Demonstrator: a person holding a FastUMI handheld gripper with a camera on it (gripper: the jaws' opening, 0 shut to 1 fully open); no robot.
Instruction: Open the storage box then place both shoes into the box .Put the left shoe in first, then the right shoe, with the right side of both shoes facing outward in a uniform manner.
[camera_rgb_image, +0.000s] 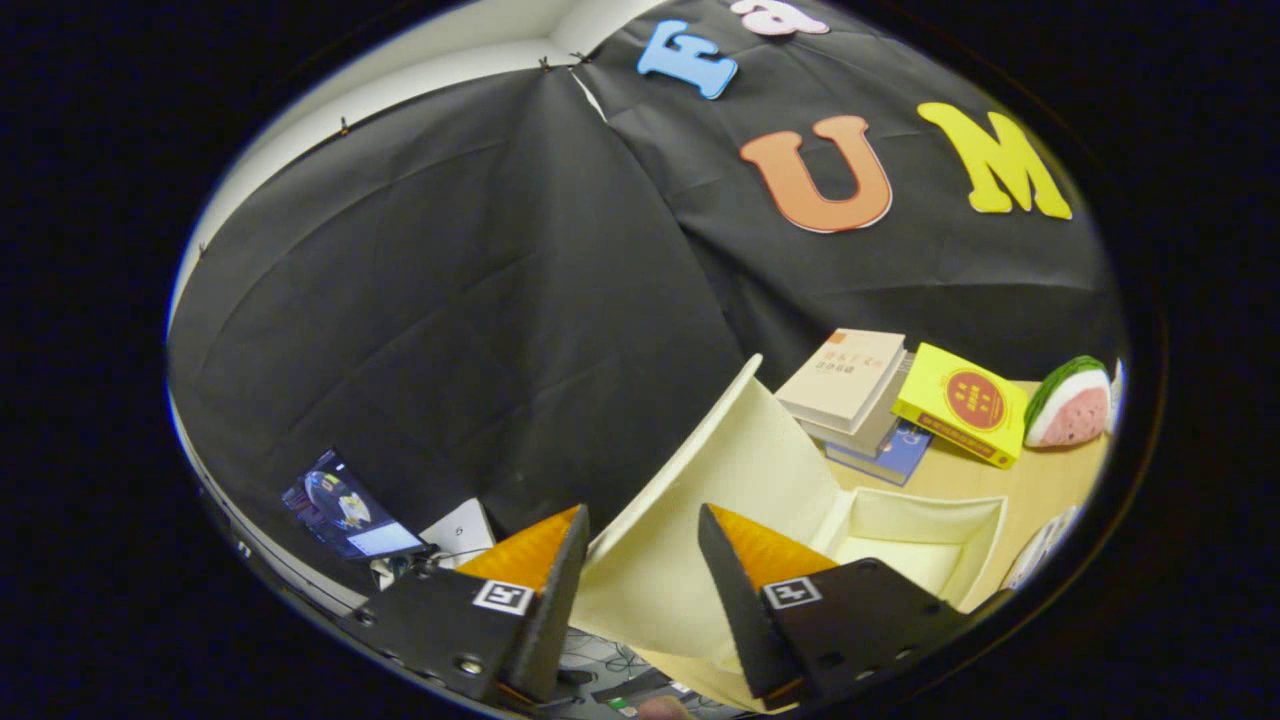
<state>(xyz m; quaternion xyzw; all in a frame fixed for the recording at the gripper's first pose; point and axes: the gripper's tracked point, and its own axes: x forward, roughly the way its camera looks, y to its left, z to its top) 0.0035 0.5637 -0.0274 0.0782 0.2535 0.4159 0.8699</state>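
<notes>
The tool (640, 525) is wide open, with its two fingers well apart. The raised lid (700, 500) of the cream storage box (930, 530) stands in the gap between them. I cannot tell if either finger touches the lid, so it may hold nothing. The lid leans up toward 12 o'clock, and its lower edge is hidden behind the fingers. The open box sits just beyond the finger on the 3 o'clock side, and that finger hides part of the inside. Past the box, toward 1 o'clock, a stack of books (850, 400) lies on the wooden desk (1040, 480). A yellow book (960, 403) leans on the stack, and a watermelon slice toy (1070, 402) lies beside it, toward 3 o'clock. Out at 9 o'clock, a small glowing screen (345, 505) is too blurry to make out. Something white (1040, 545) at 4 o'clock is cut off.
</notes>
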